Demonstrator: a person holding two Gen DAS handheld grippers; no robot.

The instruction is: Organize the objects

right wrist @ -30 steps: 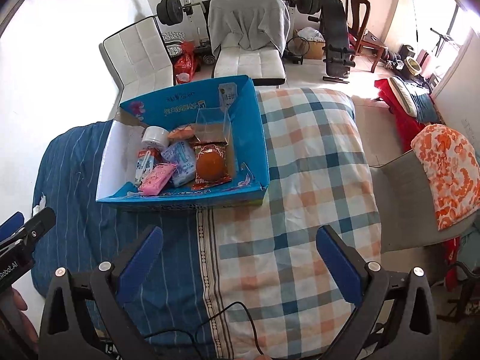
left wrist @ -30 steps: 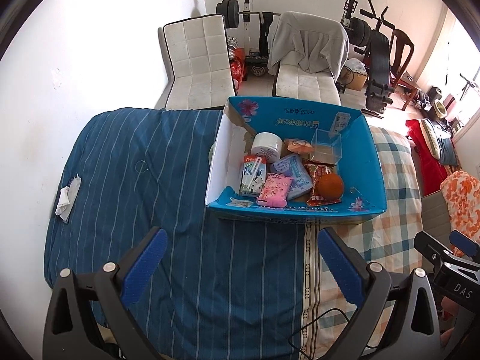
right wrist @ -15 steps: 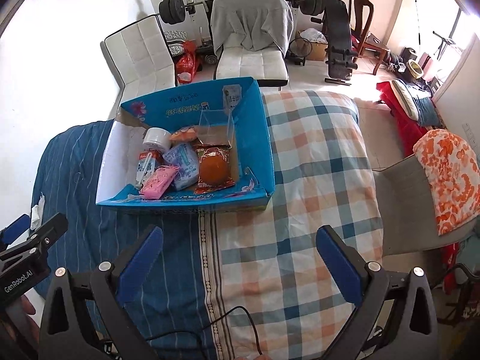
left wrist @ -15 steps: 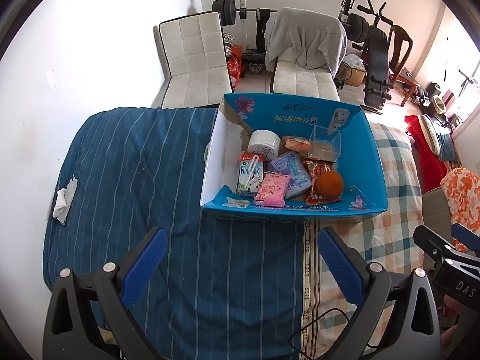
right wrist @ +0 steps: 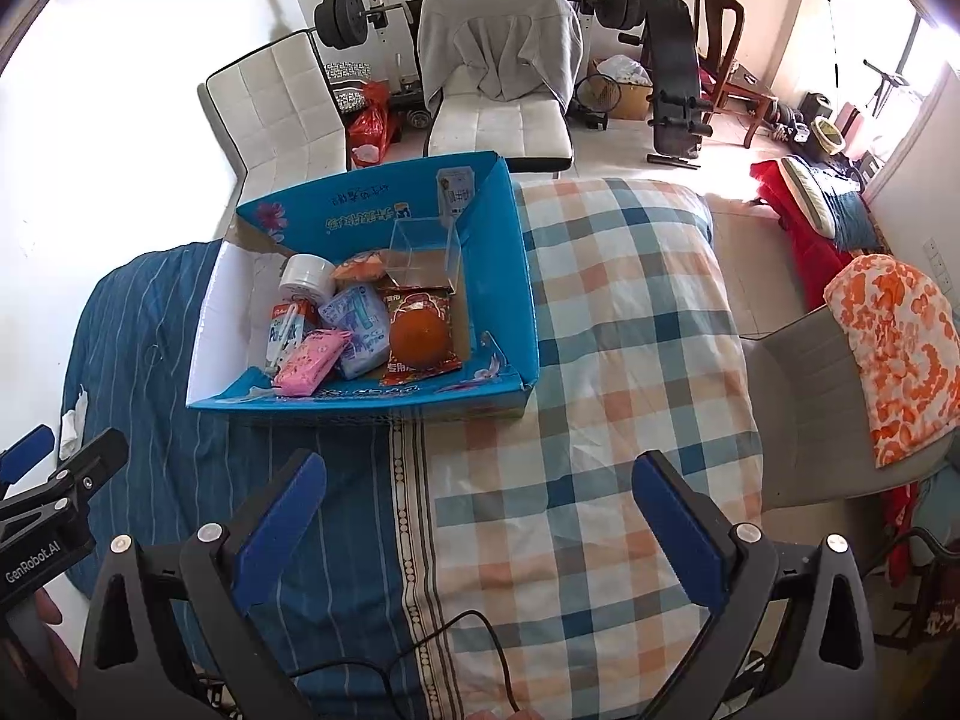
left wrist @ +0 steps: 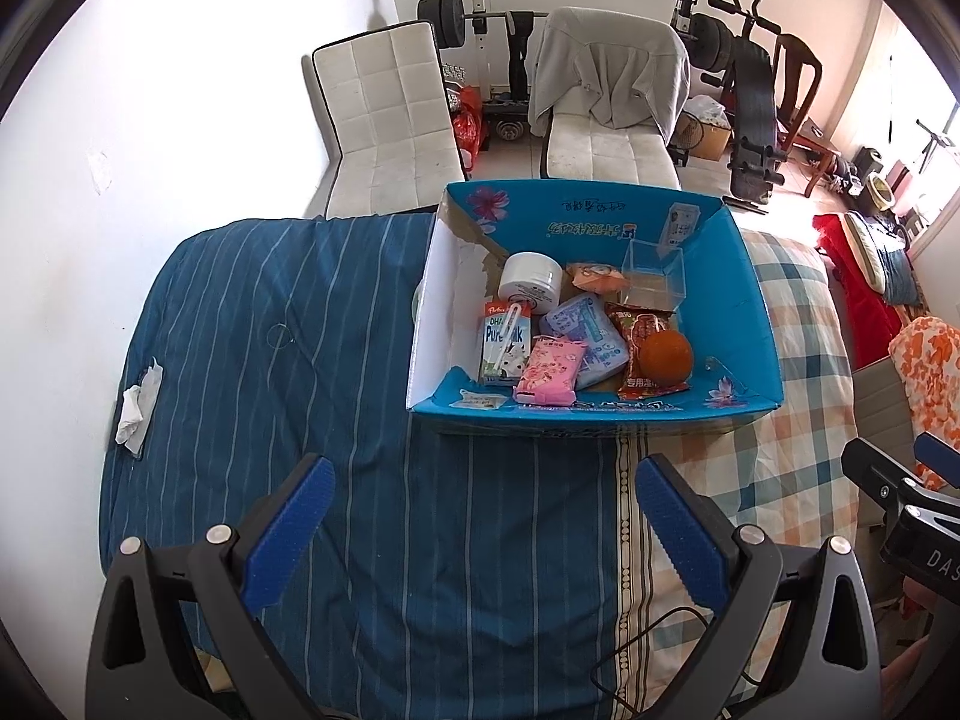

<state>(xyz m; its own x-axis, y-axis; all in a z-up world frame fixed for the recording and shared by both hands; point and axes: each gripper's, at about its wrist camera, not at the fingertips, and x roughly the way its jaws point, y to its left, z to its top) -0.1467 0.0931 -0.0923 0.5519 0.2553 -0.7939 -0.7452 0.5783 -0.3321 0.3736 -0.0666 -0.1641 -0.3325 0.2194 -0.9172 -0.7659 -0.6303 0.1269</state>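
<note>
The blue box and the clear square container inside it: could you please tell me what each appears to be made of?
The blue box looks like printed cardboard: glossy blue print on some faces, a plain white wall on the left, a torn brown edge at one corner. The clear container looks like rigid transparent plastic, possibly acrylic: see-through walls with sharp, straight edges. Glass cannot be ruled out.

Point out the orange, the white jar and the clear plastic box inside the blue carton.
round orange fruit [left wrist: 666,355], left wrist view, middle of its skin.
white round jar [left wrist: 531,282], left wrist view, its lid.
clear square plastic box [right wrist: 423,261], right wrist view, front wall.
</note>
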